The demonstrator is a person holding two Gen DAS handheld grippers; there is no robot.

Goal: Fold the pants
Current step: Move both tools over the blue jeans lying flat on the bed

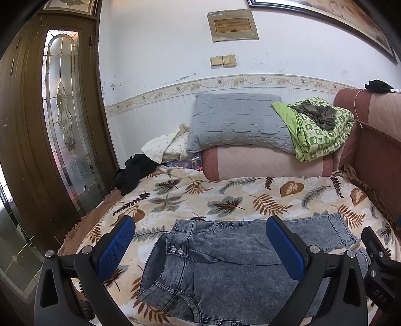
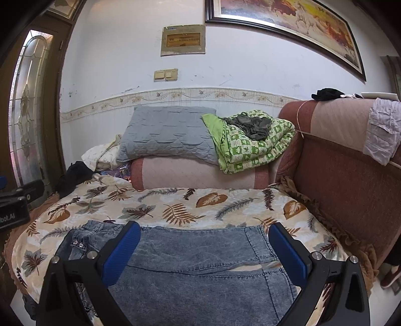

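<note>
Far left: dark glass-panelled door (image 1: 62, 120). My left gripper (image 1: 200, 230), jaws wide apart, empty, above waistband end of grey denim pants (image 1: 225, 270). Pants spread flat on near part of leaf-print blanket (image 1: 225, 198), legs running right. My right gripper (image 2: 204, 237), jaws wide apart, empty, above pant legs. Far centre: grey pillow (image 2: 165, 135); green quilt (image 2: 253, 148) to right.

A home bedroom: bed (image 2: 225, 200), pillow (image 2: 165, 135), folded quilt (image 2: 253, 148), framed painting (image 2: 288, 22).
</note>
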